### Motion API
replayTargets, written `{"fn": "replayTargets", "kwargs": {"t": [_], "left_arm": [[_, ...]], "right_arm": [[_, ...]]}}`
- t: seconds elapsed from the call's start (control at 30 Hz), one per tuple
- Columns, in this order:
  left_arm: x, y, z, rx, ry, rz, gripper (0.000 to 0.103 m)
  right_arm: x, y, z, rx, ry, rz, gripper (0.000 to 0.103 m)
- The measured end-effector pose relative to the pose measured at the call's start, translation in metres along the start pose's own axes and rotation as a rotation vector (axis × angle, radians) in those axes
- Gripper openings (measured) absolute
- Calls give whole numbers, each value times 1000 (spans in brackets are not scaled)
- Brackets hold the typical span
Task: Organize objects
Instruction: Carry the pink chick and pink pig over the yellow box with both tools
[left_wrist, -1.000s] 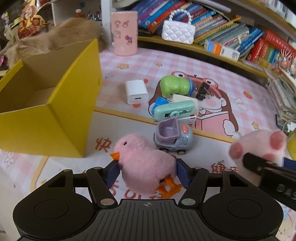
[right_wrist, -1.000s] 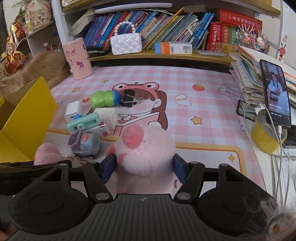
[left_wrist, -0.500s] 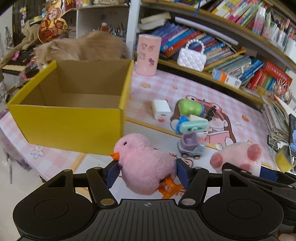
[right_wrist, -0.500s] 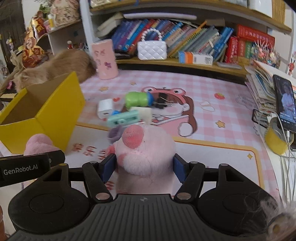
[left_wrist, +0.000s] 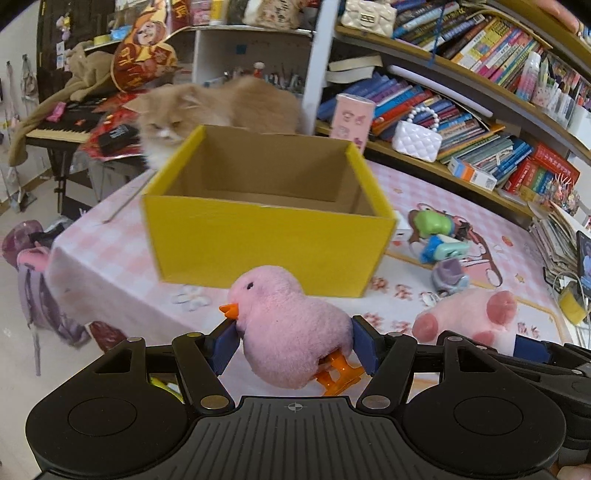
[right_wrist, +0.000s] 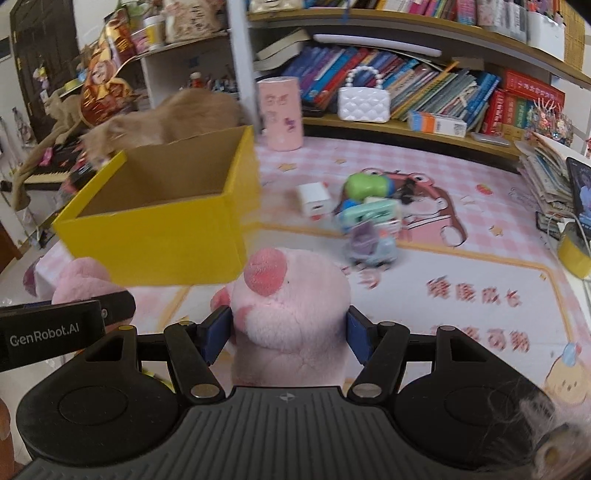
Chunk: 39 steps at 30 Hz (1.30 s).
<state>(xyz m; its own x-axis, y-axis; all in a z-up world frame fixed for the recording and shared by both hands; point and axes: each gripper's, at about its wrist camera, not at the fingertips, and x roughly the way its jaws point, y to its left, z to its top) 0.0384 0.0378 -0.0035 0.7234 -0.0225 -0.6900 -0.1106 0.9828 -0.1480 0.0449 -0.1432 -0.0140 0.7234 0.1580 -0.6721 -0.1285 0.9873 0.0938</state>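
Two pink plush toys, one yellow box, one cat, one toy car, one white purse.

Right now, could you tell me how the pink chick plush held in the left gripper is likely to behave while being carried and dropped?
The pink chick plush looks soft: its fuzzy body bulges between the left gripper pads, so it probably squashes rather than slips. It is likely light for its size. Its orange plastic feet seem the only stiff part, so it should land harmlessly in the yellow box.

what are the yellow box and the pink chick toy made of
Yellow box: looks like cardboard, with a smooth yellow outer face, a plain brown inside and thin folded walls.
Pink chick toy: soft plush, fuzzy matte pile; its orange beak and feet look like hard glossy plastic.
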Motion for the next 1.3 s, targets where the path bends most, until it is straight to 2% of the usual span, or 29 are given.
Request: {"fn": "replayTargets", "kwargs": {"t": [0.3, 0.5, 1.0, 1.3], "left_arm": [[-29, 59, -15, 9, -11, 4, 65], [-37, 79, -11, 17, -36, 7, 65], [-48, 98, -6, 54, -80, -14, 65], [-53, 99, 3, 44, -100, -33, 65]], "right_arm": [[-13, 72, -25, -20, 1, 26, 63], [-18, 99, -29, -17, -11, 35, 63], [-25, 121, -28, -5, -36, 21, 63], [-24, 130, -29, -59, -60, 14, 63]]}}
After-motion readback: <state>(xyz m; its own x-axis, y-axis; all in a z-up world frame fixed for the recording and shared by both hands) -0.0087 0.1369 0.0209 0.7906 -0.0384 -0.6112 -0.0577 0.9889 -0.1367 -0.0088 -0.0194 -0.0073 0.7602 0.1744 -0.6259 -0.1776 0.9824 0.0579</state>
